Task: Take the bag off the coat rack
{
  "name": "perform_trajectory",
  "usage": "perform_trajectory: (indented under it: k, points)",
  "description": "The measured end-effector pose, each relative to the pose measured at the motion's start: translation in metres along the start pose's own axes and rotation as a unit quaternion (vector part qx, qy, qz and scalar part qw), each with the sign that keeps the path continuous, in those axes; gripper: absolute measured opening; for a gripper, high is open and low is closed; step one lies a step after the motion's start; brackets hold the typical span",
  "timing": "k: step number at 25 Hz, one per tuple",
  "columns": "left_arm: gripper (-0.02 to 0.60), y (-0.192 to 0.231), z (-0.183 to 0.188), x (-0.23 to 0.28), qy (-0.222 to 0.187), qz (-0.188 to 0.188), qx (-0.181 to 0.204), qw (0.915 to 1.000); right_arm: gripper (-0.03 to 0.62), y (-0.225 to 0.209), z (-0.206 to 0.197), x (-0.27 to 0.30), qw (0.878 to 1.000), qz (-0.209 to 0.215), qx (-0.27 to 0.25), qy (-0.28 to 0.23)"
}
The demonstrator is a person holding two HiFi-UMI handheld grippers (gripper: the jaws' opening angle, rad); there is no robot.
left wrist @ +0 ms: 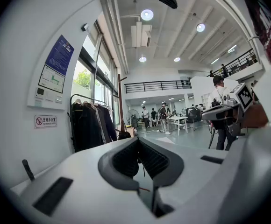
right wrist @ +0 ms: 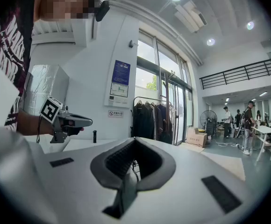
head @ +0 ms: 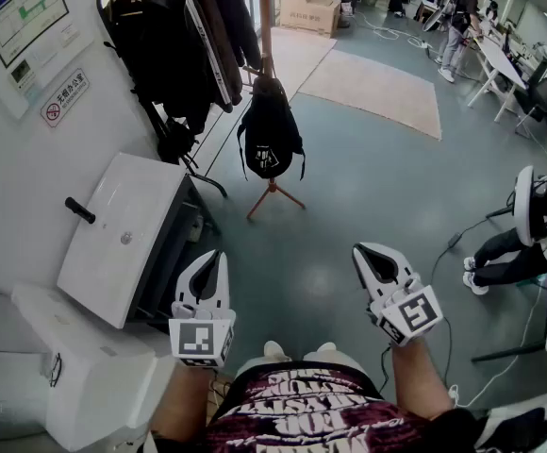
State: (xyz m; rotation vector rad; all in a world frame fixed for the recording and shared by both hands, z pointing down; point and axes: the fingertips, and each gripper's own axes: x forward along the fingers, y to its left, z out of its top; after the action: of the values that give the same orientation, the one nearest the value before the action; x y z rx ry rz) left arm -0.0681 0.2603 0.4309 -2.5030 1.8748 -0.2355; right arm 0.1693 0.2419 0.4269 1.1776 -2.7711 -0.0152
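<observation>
A black backpack [head: 270,132] hangs from a wooden coat rack [head: 267,26] that stands on splayed legs out ahead of me on the grey floor. Both grippers are held low and near my body, well short of the bag. My left gripper [head: 213,260] is shut and empty, and so is my right gripper [head: 367,254]. In the left gripper view the backpack [left wrist: 124,135] shows small beyond the shut left gripper [left wrist: 138,142], beside the coat rack [left wrist: 120,101]. In the right gripper view the right gripper [right wrist: 134,142] is shut; the bag is not visible there.
A clothes rail of dark coats [head: 181,36] stands just left of the rack against the white wall. A white cabinet [head: 127,229] sits at my left. A person [head: 536,225] sits at the right with cables on the floor. A rug [head: 377,88] and cardboard box [head: 309,8] lie beyond.
</observation>
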Motion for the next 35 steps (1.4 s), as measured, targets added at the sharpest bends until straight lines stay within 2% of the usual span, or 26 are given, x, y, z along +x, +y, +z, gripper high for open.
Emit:
perform_trajectory:
  k: [7, 16, 22, 29, 35]
  points:
    - [0.006, -0.004, 0.008, -0.016, -0.014, -0.002, 0.01, 0.9999, 0.004, 0.019, 0.006, -0.004, 1.0, 0.003, 0.001, -0.007]
    - [0.006, 0.002, 0.011, -0.034, -0.027, 0.015, 0.042, 0.9986, 0.005, 0.039, 0.01, -0.002, 1.0, -0.002, -0.006, -0.003]
    - [0.006, 0.006, 0.004, -0.045, -0.022, 0.02, 0.033, 0.999, 0.005, 0.049, -0.004, 0.0, 1.0, -0.008, -0.001, 0.016]
    - [0.006, 0.005, -0.009, -0.029, -0.008, 0.016, 0.036, 0.9992, 0.005, 0.035, -0.006, 0.015, 1.0, -0.009, 0.011, 0.018]
    - [0.006, 0.008, -0.004, 0.006, -0.012, 0.019, 0.036, 0.9991, 0.005, 0.016, -0.011, 0.035, 1.0, 0.006, 0.015, 0.016]
